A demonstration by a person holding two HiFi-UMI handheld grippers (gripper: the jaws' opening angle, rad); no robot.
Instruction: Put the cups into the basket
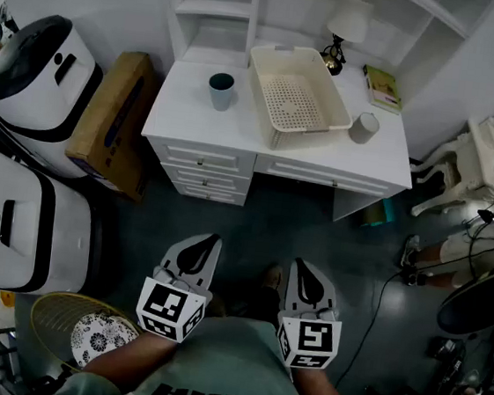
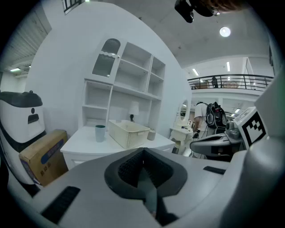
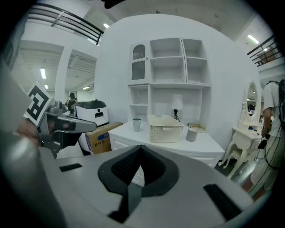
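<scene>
**Q:** From the head view, where do you stand with the cups?

**Me:** Well back from the white desk [image 1: 184,127], with nothing moved yet. My left tongs [image 1: 198,250] and right tongs [image 1: 307,274] are both near my body, fully closed and holding nothing. The teal cup [image 1: 220,91] stands upright left of the basket [image 1: 298,101], and the grey cup [image 1: 364,127] sits just beside its right near corner. The basket is empty, with its perforated floor bare. I can't see into either cup well enough to say what it holds

**Q:** And the left gripper view?

**Me:** The jaws meet at the tip with only floor showing behind them. Far ahead, the teal cup [image 2: 100,132] is left of the basket [image 2: 129,133] and clear of it, so I judge it to be the left tongs' cup. I'd step in first, open wide, come at the cup level and close on its wall below the rim

**Q:** The right gripper view?

**Me:** These jaws are pressed together too, with nothing between them. The grey cup [image 3: 192,134] is right of the basket [image 3: 165,128], so it suits this side. It sits close to the basket wall, so I'd approach from the right, lift it clear above the rim and lower it onto the floor rather than drop it
</scene>
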